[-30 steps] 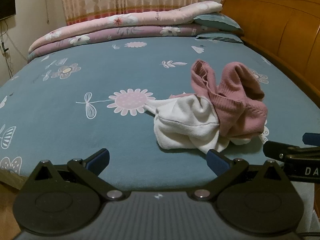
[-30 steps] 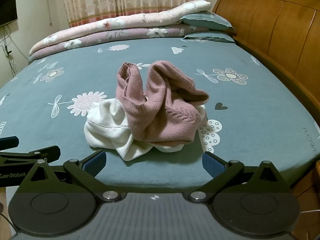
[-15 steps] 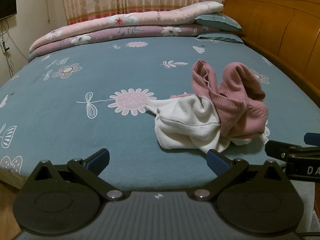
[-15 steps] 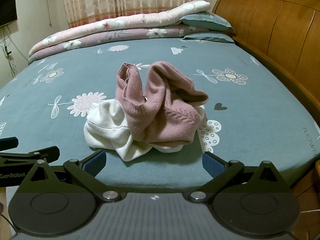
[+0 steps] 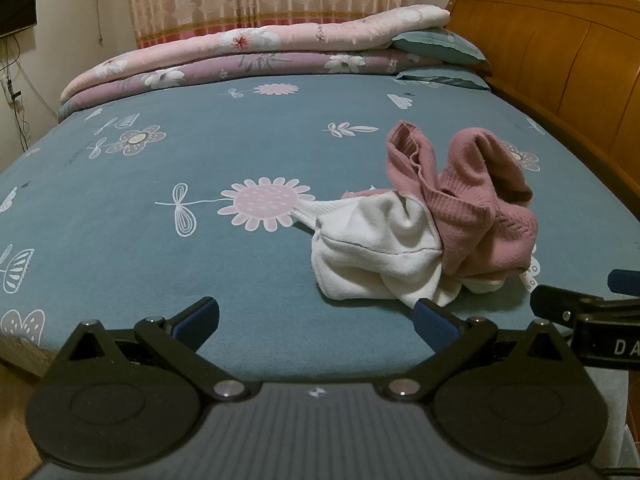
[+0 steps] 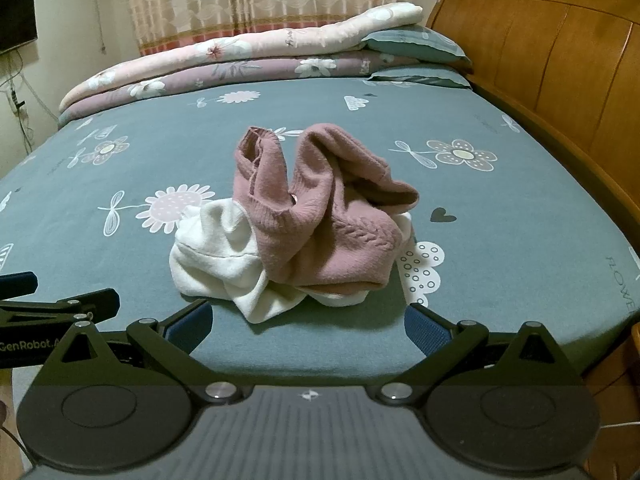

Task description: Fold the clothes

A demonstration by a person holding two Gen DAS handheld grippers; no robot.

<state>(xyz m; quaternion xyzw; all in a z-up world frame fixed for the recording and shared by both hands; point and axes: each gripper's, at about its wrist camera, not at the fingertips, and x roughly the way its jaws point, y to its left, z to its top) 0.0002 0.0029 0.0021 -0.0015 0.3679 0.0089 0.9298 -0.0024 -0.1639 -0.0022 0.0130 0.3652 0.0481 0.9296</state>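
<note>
Left wrist view: the left gripper (image 5: 316,316) hovers at the near edge of the bed with its blue-padded fingers spread wide and nothing between them. A crumpled dusty-pink knit sweater (image 5: 476,204) lies on the teal flower-printed bedsheet (image 5: 160,248), draped over a bunched white soft garment (image 5: 372,248); the heap sits ahead and to the right of this gripper, near the right finger's tip. The black frame of the other tool juts in at the right edge.

Right wrist view: the right gripper (image 6: 308,322) is likewise released, fingers wide, empty, with the heap straight ahead. The pink sweater (image 6: 320,216) rises in two humps with a ribbed opening at the top left, and the white garment (image 6: 220,252) spills out below and to the left. Folded floral quilts (image 6: 240,60) and the wooden headboard (image 6: 560,52) lie well beyond.

Folding has not begun; the step in hand looks like separating the two pieces. A good start would be to pinch the pink sweater at a ribbed edge rather than mid-fabric, lift it clear while the other gripper pins the white piece, then spread it flat on the open sheet to the left.
</note>
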